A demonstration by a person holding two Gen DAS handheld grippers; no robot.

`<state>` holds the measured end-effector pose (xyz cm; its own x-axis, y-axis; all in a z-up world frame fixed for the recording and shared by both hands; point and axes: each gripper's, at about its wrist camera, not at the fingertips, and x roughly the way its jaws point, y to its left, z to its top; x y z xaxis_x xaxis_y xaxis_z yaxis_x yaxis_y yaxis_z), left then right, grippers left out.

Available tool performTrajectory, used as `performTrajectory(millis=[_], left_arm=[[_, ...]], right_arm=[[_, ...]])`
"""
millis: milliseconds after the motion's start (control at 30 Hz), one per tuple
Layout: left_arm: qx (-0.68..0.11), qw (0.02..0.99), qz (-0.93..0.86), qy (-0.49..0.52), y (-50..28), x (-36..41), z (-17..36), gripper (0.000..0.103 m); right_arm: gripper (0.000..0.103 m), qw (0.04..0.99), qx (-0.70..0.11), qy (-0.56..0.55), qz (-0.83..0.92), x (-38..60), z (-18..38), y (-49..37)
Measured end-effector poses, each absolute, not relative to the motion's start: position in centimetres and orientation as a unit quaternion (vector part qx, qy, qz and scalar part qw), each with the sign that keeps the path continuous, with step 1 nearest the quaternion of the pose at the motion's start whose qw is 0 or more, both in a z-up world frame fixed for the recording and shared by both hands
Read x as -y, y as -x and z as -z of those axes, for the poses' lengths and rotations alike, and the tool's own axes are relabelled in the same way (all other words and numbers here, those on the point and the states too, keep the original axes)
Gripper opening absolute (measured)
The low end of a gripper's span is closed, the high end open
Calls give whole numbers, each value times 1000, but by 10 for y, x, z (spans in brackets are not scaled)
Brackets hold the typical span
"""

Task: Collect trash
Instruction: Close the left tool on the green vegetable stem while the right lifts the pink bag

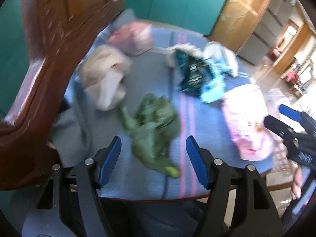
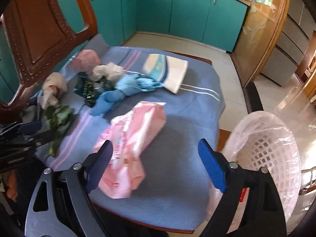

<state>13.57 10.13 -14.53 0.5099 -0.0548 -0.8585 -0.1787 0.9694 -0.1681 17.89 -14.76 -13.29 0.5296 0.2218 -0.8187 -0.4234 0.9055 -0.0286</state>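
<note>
Both claws gape empty: the left gripper (image 1: 153, 159) over green leaves (image 1: 152, 126), the right gripper (image 2: 156, 164) over a pink wrapper (image 2: 130, 144) near the blanket's (image 2: 177, 167) front edge.

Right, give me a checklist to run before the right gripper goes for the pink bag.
1. Right gripper open and empty: ok.
2. Pink bag lying free on the blue cloth, nothing on top: ok.
3. Bag lined up between the fingers: not ok, it lies towards the left finger.
4. Left gripper clear of the bag: ok, it hangs open above the green leaves.
5. White basket lined and within view: ok.
6. Basket has room: cannot tell.
</note>
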Motion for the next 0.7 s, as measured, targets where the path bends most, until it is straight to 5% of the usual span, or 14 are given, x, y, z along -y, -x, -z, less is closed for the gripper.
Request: performTrajectory(millis=[200,433,467,600,700], left_arm=[[-507,851,-41,131,-132,-112,155,68],[-510,853,-34,106,-133,-97,163,42],[-509,854,-31,105,-134,-94,163,40],[-508,854,-33,106,-137,-92,162,25],[-505,854,-33,120,-134,-97,160,19]], right_arm=[[87,859,-435,201,-179,98,154,-165],[86,854,-437,231,-163,92,170,-167],[82,853,-440,223,-171,95,170,-167],[32,842,-463,193,-198,103,172,-170],[20,842,-466,176,-209,108,170,-169]])
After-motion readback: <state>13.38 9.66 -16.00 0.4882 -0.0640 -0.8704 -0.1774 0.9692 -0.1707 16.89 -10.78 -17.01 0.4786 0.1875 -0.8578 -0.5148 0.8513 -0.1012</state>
